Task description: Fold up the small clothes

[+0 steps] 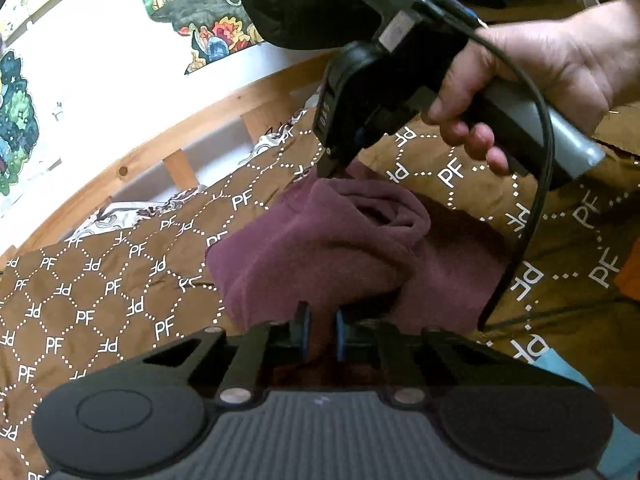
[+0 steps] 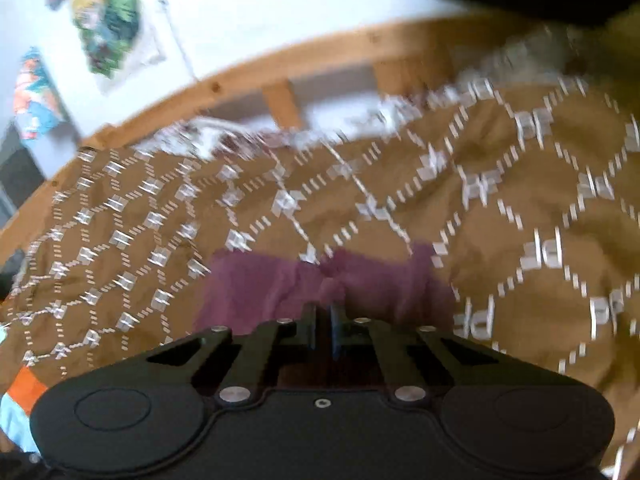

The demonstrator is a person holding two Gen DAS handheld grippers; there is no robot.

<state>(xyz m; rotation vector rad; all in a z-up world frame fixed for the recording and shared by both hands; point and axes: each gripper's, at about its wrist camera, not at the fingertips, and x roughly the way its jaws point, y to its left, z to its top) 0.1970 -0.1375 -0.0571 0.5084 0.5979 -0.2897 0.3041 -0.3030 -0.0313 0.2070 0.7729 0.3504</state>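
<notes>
A small maroon fleece garment [image 1: 320, 248] lies bunched on a brown bedspread [image 1: 100, 300] printed with white "PF" letters. My left gripper [image 1: 321, 326] is shut on the garment's near edge, with cloth pinched between its blue pads. In the left wrist view, a hand [image 1: 532, 76] holds my right gripper [image 1: 332, 170], whose tips bite the garment's far edge. The right wrist view is blurred. There the right gripper [image 2: 323, 320] has its fingers almost together, and the maroon garment [image 2: 280, 292] gathers into a pucker just at their tips.
A wooden bed rail [image 1: 168, 128] runs along the far side, with a white wall and colourful pictures [image 1: 212, 28] behind it. A black cable [image 1: 536, 184] loops down from the right gripper. Orange and light-blue fabric [image 2: 20, 396] shows at the bedspread's edge.
</notes>
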